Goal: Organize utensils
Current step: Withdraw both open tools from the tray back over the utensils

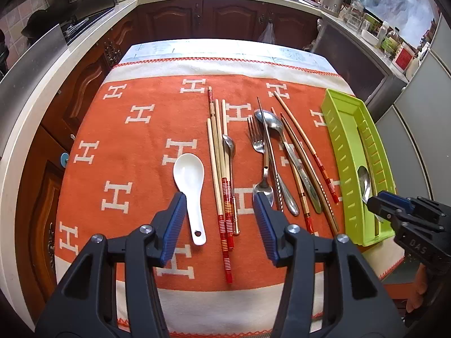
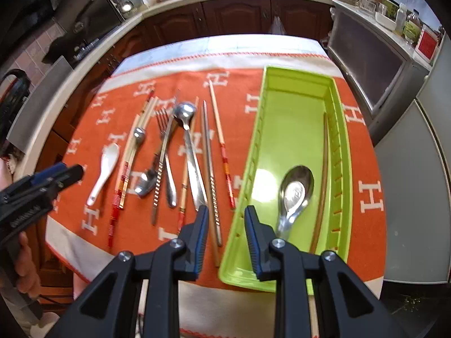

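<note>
Because the surface (image 1: 93, 253) is spread with an orange cloth (image 1: 135, 146) that keeps the utensils from sliding, everything lies flat in rough rows pointing away from the person. Along the right edge of the cloth sits the green tray (image 2: 284, 93), long side parallel to the rows, probably so that pieces go in lengthwise without turning. It already holds a steel spoon (image 2: 296, 191) near its close end and one brown chopstick (image 2: 321, 186) against the slotted right wall; most of its floor is bare, so the sorting seems barely begun.

Left of the tray lie the loose pieces: several red-banded chopsticks (image 1: 225, 197), a fork (image 1: 258, 143), more steel spoons, and, furthest left, a white ceramic spoon (image 1: 190, 186).

The left gripper (image 1: 220, 219) hangs over that group with its jaws moderately wide and empty, spanning the white spoon's handle and the red-banded bundle, likely choosing the next pick. The right gripper (image 2: 225, 236) hovers over the tray's near left wall, jaws narrow and holding nothing.
</note>
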### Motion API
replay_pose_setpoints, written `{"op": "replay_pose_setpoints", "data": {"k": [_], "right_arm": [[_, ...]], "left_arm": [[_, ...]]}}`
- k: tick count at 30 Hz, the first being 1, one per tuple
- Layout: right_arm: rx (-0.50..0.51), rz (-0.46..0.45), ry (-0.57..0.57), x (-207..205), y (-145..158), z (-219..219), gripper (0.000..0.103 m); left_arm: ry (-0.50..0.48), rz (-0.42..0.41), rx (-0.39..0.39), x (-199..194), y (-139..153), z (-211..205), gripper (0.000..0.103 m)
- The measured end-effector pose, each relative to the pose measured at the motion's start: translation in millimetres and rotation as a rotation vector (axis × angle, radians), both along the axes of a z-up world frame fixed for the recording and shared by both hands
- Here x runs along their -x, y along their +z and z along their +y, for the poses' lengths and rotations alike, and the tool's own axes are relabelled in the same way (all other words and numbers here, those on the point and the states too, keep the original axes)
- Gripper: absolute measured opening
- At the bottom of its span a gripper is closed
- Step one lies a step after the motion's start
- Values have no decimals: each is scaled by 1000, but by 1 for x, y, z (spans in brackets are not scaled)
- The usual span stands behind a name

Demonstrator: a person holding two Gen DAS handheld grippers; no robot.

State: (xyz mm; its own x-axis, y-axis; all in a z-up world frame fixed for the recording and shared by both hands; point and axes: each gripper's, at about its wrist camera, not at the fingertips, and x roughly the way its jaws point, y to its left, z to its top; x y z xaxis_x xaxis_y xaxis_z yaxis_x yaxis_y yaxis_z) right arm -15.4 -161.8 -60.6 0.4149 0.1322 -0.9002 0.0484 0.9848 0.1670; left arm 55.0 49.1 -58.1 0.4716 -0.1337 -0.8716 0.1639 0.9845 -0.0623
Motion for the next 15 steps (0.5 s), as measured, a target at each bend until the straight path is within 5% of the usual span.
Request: {"op": "replay_pose_setpoints", "data": {"k": [15], "right_arm": [[27,-61,118,-19,14,44,26]], "left_arm": [[46,25,31,-11,-10,24,47]]}}
